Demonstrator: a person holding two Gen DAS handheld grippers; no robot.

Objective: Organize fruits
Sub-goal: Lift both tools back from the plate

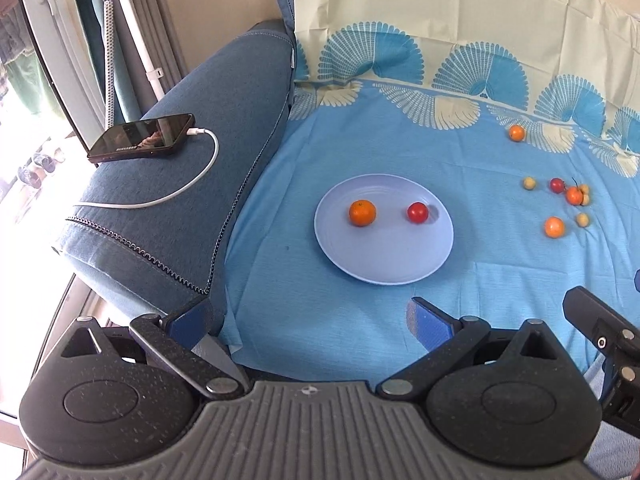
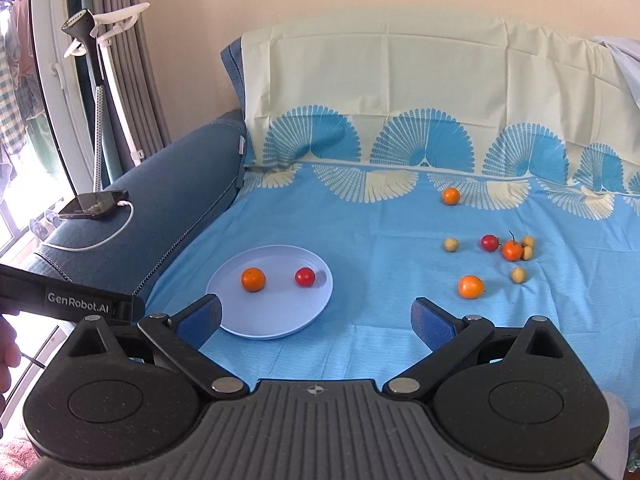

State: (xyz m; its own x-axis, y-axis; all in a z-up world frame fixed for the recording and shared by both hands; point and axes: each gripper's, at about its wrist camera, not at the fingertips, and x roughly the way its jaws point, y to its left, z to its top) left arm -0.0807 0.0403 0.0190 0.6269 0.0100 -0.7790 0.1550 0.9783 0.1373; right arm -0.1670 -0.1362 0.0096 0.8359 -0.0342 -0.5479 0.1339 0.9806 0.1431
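- Left gripper [image 1: 310, 316] is hovering with fingers spread wide and empty, the plate [image 1: 384, 268] just ahead of its tips, likely as the collecting spot
- Right gripper [image 2: 316, 316] is also gaping empty; loose fruits [image 2: 471, 286] are lying ahead beyond its right finger, seemingly awaiting transfer
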